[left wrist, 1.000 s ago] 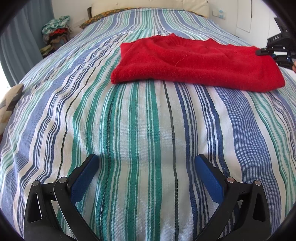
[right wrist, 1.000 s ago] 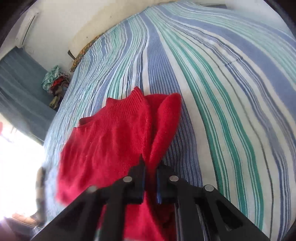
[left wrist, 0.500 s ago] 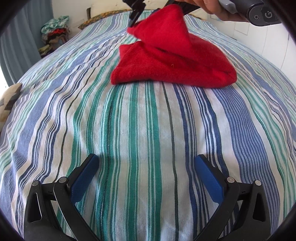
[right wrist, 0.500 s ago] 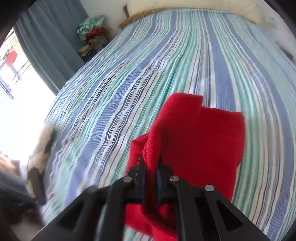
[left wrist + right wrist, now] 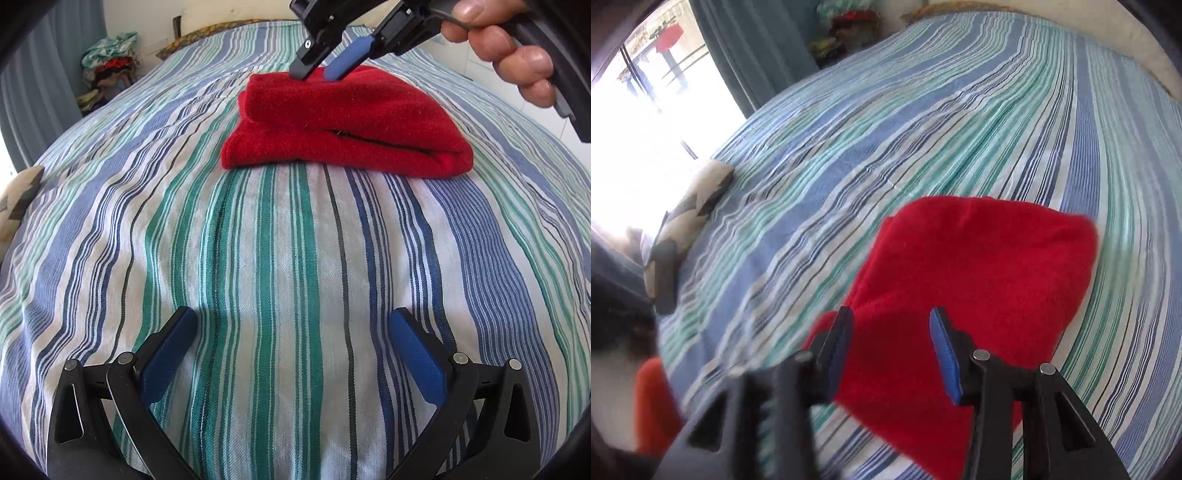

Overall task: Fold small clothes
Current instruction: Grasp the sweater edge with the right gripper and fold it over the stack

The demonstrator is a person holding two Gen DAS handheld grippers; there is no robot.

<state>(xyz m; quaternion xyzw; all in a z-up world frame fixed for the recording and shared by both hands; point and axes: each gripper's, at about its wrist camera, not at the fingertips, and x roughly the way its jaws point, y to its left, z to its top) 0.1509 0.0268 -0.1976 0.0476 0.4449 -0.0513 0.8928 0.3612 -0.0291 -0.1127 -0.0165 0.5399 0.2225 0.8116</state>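
Note:
A red knit sweater (image 5: 343, 122) lies folded in half on the striped bedspread (image 5: 280, 258); it also shows in the right wrist view (image 5: 979, 266). My right gripper (image 5: 319, 74) is open just above the sweater's far left edge, with nothing between its fingers; in its own view the right gripper (image 5: 892, 325) hovers over the top layer. My left gripper (image 5: 291, 328) is open and empty, low over the bedspread, well short of the sweater's near edge.
A pile of clothes (image 5: 110, 62) sits at the far left beside a blue curtain (image 5: 40, 85). A patterned cushion (image 5: 18, 199) lies at the bed's left edge. A pillow (image 5: 229, 27) lies at the headboard. A bright window (image 5: 639, 110) is on the left.
My right gripper carried the sweater's right end over to the left, laid it on the other half, then opened and let go. My left gripper has not moved.

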